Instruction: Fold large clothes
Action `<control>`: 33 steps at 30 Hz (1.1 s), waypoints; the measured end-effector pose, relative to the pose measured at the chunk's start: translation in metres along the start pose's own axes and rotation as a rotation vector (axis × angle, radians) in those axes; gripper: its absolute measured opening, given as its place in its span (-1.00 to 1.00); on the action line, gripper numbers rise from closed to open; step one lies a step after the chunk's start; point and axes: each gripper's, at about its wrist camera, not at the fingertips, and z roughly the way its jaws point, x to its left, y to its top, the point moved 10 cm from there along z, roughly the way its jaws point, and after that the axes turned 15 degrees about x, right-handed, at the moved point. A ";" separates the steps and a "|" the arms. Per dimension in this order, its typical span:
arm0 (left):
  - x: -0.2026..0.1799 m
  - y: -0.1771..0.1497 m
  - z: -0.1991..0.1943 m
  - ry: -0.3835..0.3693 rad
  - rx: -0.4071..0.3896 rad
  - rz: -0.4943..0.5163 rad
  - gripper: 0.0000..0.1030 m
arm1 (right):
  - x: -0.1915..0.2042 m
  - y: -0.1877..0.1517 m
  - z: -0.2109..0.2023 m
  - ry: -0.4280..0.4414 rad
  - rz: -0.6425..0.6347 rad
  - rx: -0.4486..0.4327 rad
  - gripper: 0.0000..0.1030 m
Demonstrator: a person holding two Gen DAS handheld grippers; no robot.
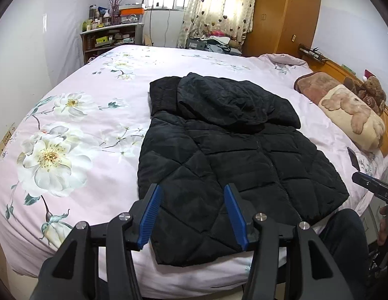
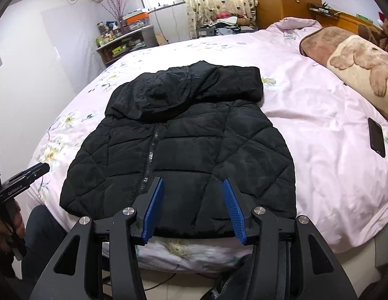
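A black quilted hooded jacket lies flat on the pink floral bedspread, zipper up, hood folded down over the chest, sleeves tucked in. It also shows in the right wrist view. My left gripper is open, its blue pads above the jacket's near left hem, holding nothing. My right gripper is open above the near right hem, empty. The right gripper's tip shows at the right edge of the left wrist view.
A teddy-bear pillow and a brown pillow lie at the headboard side. A dark phone lies on the bedspread right of the jacket. A cluttered shelf and a wooden wardrobe stand beyond the bed.
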 end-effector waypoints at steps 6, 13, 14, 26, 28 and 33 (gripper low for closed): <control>0.002 0.004 0.011 0.024 0.010 0.006 0.13 | -0.011 0.005 0.010 -0.004 0.013 0.012 0.06; 0.013 0.002 0.034 0.057 0.052 -0.009 0.13 | -0.028 0.008 0.028 -0.020 0.034 0.050 0.07; 0.014 0.002 0.037 0.060 0.058 -0.010 0.13 | -0.031 0.008 0.030 -0.024 0.036 0.056 0.07; 0.049 0.003 0.085 0.084 0.129 -0.087 0.22 | -0.089 0.017 0.059 -0.072 0.139 0.110 0.18; 0.053 -0.001 0.092 0.088 0.145 -0.096 0.26 | -0.101 0.016 0.061 -0.080 0.158 0.120 0.19; 0.058 -0.017 0.106 0.073 0.184 -0.121 0.39 | -0.131 0.009 0.074 -0.072 0.235 0.165 0.19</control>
